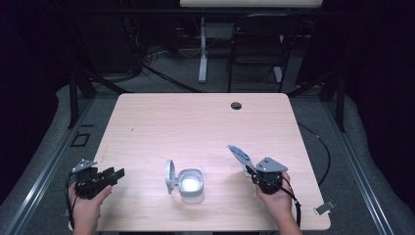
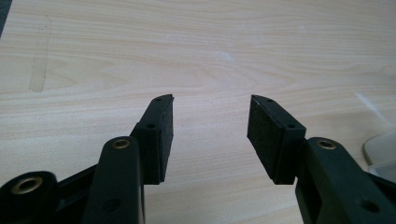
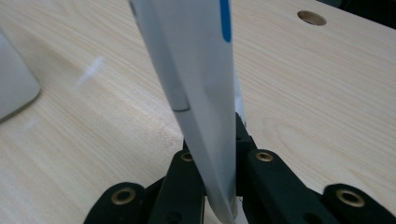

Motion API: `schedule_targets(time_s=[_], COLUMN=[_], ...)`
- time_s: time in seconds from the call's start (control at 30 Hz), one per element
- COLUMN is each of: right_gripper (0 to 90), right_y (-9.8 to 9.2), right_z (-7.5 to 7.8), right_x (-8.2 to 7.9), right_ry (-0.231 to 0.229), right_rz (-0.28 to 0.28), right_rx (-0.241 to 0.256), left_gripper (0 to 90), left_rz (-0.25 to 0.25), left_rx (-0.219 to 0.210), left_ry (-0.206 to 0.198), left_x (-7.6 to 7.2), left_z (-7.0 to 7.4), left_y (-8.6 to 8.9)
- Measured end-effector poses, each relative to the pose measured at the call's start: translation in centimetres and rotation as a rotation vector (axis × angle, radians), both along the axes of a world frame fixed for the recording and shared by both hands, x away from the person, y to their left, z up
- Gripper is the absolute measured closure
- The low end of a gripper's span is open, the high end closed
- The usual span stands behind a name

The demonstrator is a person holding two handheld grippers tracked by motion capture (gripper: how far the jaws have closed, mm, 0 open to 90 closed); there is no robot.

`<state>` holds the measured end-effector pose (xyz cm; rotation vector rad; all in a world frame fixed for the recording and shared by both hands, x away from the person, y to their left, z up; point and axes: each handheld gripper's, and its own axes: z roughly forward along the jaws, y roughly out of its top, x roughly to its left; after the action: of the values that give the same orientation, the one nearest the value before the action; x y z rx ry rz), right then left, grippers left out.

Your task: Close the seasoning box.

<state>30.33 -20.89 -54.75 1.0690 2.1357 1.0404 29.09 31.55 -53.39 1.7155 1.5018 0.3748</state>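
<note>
Count: 2 hand-held grippers, left hand-held gripper and right hand-held gripper; 2 hands, left hand and right hand; 1 white-and-blue packet; 1 white container with 1 flip lid; 1 counter with 1 cable hole; 1 chair behind

— What sits on the worktop?
— A white box with its lid flipped up at its left, near the front edge, between the two hands.
— And the right gripper?
— It grips a white and blue packet, which slants up and away to the left.
— The left gripper?
— It is at the worktop's left front corner, its fingers pointing toward the box, well apart from it.
</note>
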Motion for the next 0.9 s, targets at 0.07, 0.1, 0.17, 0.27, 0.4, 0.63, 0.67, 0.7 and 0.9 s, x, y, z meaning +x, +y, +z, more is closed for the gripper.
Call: schedule_targets(time_s=[0.07, 0.1, 0.17, 0.27, 0.4, 0.63, 0.67, 0.7, 0.9], right_gripper=[88.1, 88.1, 88.0, 88.0, 87.5, 83.9, 83.6, 83.2, 80.5], right_y=[-0.4, -0.5, -0.9, -1.3, -1.7, -2.0, -2.0, -2.1, -2.3], right_z=[-0.4, -0.5, -0.8, -1.1, -1.4, -1.6, -1.7, -1.7, -1.6], right_x=[0.3, 0.4, 0.6, 0.8, 0.9, 0.8, 0.8, 0.8, 0.6], right_ry=[0.016, 0.019, 0.027, 0.035, 0.035, 0.038, 0.037, 0.039, 0.053], right_rz=[-0.022, -0.03, -0.049, -0.059, -0.064, -0.074, -0.079, -0.079, -0.078], right_rx=[0.011, 0.019, 0.036, 0.044, 0.056, 0.055, 0.063, 0.067, 0.052], left_gripper=[51.4, 51.4, 51.4, 51.4, 51.5, 51.5, 51.4, 51.4, 51.4], left_rz=[0.001, 0.001, 0.003, 0.0, -0.008, -0.001, -0.001, -0.001, -0.005], left_rx=[0.001, 0.002, 0.002, 0.003, 0.007, 0.0, 0.001, 0.001, 0.005], left_ry=[0.002, 0.002, -0.002, -0.003, 0.005, -0.008, -0.009, -0.009, -0.008], left_x=[0.0, 0.0, 0.0, 0.0, 0.1, 0.1, 0.1, 0.1, 0.1], left_z=[-0.1, -0.1, -0.1, -0.1, -0.1, 0.0, 0.0, 0.0, 0.0], left_y=[0.0, 0.0, -0.1, -0.2, -0.2, -0.1, -0.1, -0.2, -0.3])
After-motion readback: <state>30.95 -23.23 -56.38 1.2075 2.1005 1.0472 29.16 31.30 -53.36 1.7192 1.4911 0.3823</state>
